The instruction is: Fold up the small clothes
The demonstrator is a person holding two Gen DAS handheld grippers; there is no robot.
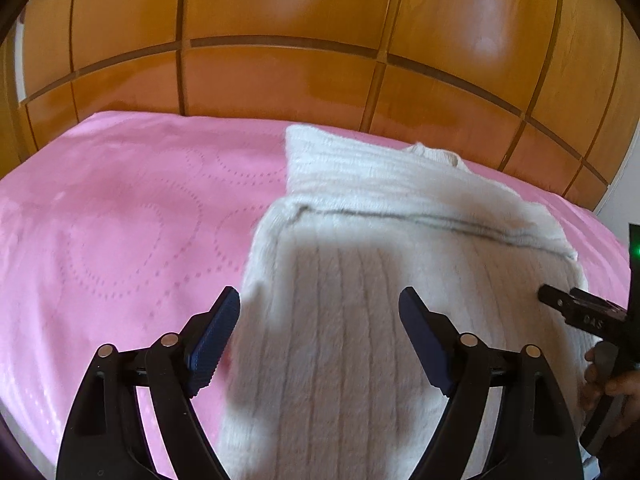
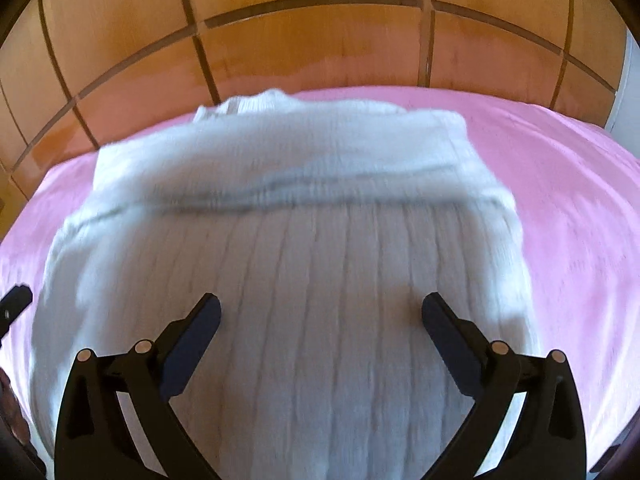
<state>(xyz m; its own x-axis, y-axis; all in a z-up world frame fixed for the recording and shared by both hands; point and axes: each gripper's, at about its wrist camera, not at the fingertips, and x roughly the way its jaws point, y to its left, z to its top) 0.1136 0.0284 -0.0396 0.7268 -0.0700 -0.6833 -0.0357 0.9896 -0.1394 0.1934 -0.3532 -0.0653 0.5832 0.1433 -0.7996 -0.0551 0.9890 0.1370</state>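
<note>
A white ribbed knit sweater (image 1: 360, 320) lies on the pink bedspread (image 1: 120, 220), with its sleeves folded across the upper body and the collar toward the headboard. My left gripper (image 1: 320, 304) is open and empty, hovering over the sweater's lower left edge. My right gripper (image 2: 320, 308) is open and empty above the sweater's lower body (image 2: 320, 272). The right gripper also shows at the right edge of the left wrist view (image 1: 580, 308), beside the sweater's right side. The left gripper's tip shows at the left edge of the right wrist view (image 2: 14, 302).
A glossy wooden panelled headboard (image 1: 320, 72) rises behind the bed. The pink bedspread (image 2: 580, 220) stretches to both sides of the sweater. A white wall strip (image 1: 628, 184) shows at the far right.
</note>
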